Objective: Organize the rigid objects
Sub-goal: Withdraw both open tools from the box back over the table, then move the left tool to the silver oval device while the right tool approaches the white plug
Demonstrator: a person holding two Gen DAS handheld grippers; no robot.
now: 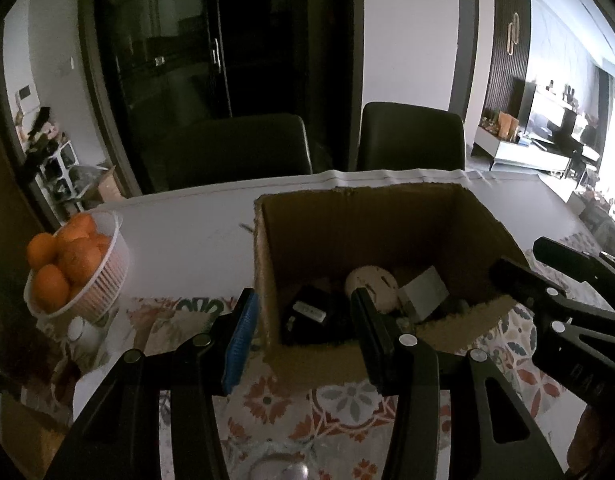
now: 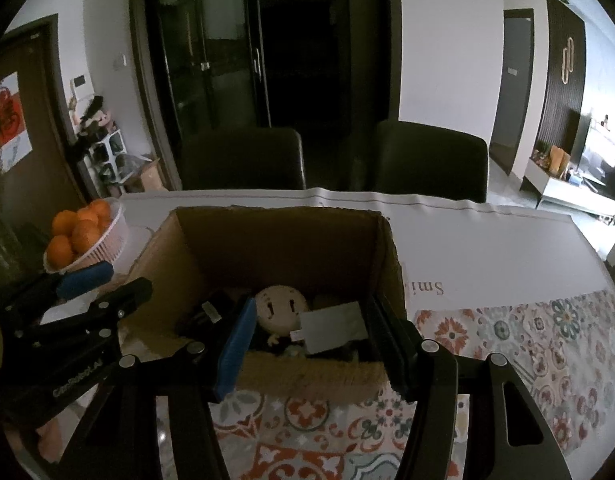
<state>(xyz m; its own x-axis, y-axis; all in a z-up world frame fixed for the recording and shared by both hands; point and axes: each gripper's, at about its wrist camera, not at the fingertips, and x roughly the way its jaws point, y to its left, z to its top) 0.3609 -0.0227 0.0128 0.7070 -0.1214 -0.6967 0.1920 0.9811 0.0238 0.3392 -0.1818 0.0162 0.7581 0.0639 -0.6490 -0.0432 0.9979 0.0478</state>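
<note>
Left gripper (image 1: 303, 338): fingers spread, nothing between them; straddling the near-left corner of the cardboard box (image 1: 307, 216).
Right gripper (image 2: 307, 344): fingers spread, empty; poised above the box's near wall, over its contents.
Box contents: round cream toy face (image 2: 281, 308) mid-box; grey flat card (image 2: 333, 326) just right of it, tilted, long axis running left to right; black device (image 1: 307, 314) to the left.
Key relation: contents lie straight ahead and below the right gripper; right hand judged nearer to toy and card, left nearer to black device.
Surroundings: patterned tablecloth (image 2: 527, 340) underneath; basket of oranges (image 1: 73, 264) far left.
</note>
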